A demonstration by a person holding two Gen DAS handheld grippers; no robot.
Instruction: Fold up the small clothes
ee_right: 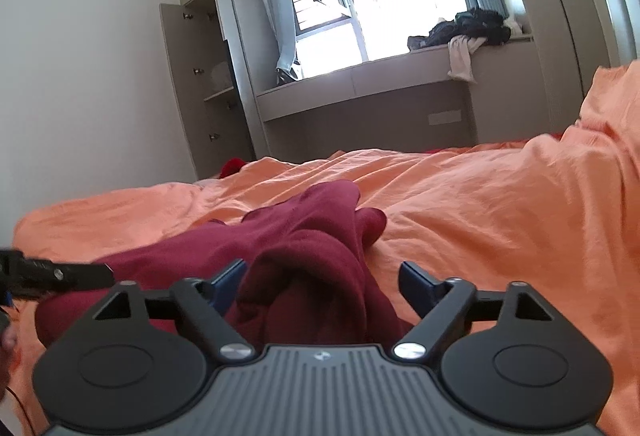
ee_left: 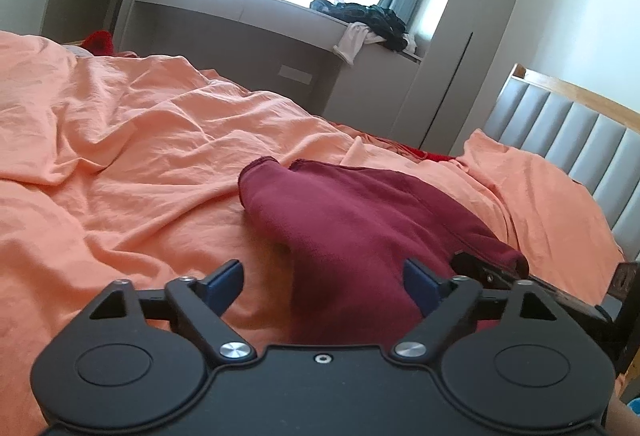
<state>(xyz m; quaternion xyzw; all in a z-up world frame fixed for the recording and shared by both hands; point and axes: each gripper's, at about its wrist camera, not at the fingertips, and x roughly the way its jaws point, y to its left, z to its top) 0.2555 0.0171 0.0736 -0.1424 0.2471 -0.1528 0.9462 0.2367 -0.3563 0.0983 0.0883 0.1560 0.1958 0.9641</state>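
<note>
Left gripper [ee_left: 323,281]: jaws spread wide, nothing clamped.
Garment [ee_left: 360,212]: dark red, soft fleecy knit, bunched in rumpled folds on the bed between both grippers.
Sheet [ee_left: 120,124]: orange, thin, creased.
Right gripper [ee_right: 320,278]: jaws wide apart, cloth lying loose between them.

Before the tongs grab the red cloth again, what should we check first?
1. Left tongs open: ok, blue pads apart, nothing pinched.
2. Right tongs open: ok, the cloth bunches between the pads, unpinched.
3. Maroon garment lying on the orange sheet: ok.
4. Garment flat enough to fold: not ok, it is humped and creased.
5. Edges or corners easy to find: cannot tell, only one hem shows.
6. Other clothes out of the way: ok, the dark pile sits on the window ledge.
</note>
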